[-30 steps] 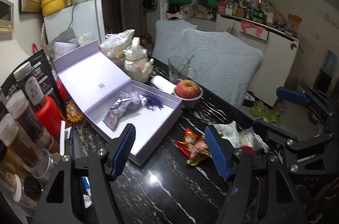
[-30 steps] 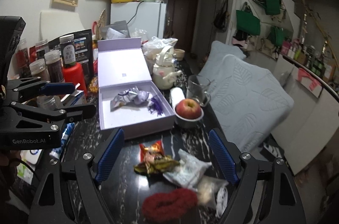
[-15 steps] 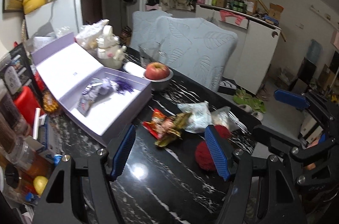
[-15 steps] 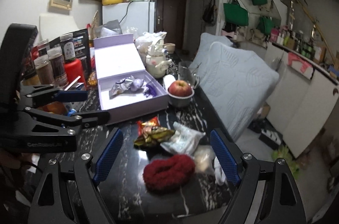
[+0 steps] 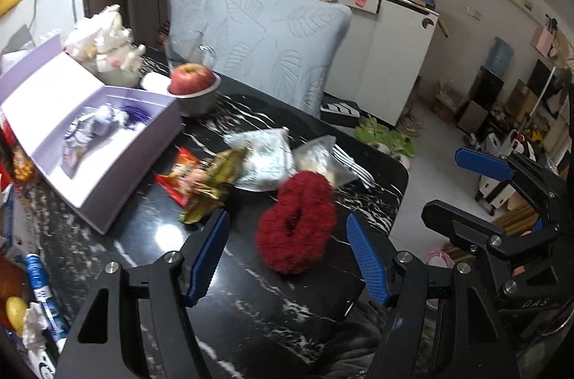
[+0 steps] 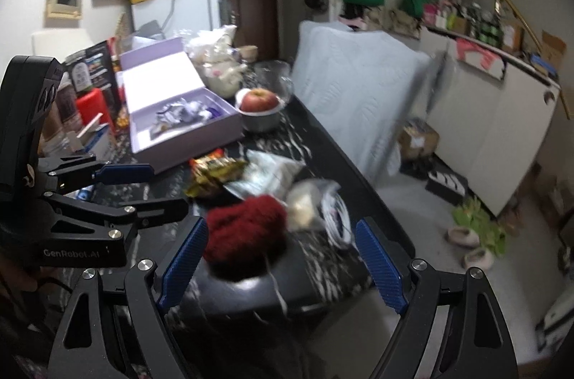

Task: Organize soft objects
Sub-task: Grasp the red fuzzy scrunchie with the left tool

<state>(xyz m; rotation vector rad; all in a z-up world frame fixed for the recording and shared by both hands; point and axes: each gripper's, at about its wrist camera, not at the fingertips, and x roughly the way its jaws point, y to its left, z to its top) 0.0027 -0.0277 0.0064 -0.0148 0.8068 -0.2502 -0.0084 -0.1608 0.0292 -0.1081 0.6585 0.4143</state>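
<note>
A fuzzy red scrunchie [image 5: 296, 223] lies on the black marble table [image 5: 150, 232] near its front corner. My left gripper [image 5: 287, 253] is open and empty, its blue pads on either side of the scrunchie and just short of it. My right gripper [image 6: 280, 260] is open and empty, just behind the scrunchie [image 6: 247, 226]. Beyond lie snack packets [image 5: 195, 178], a clear pouch [image 5: 263, 154] and a small bag [image 5: 323, 160]. An open lilac box [image 5: 89, 135] at the left holds a few wrapped items [image 5: 104, 120].
An apple in a metal bowl [image 5: 195, 88], a white teapot [image 5: 114, 59] and a glass stand behind the box. Jars, a red can [image 6: 93, 106] and clutter line the table's left side. Padded chairs [image 5: 272, 41] stand along the right edge. The table's corner [image 5: 398, 171] is close.
Both grippers have drawn back toward the table's front corner and swung right. The red scrunchie now sits between the left gripper's pads. Both stay open.
</note>
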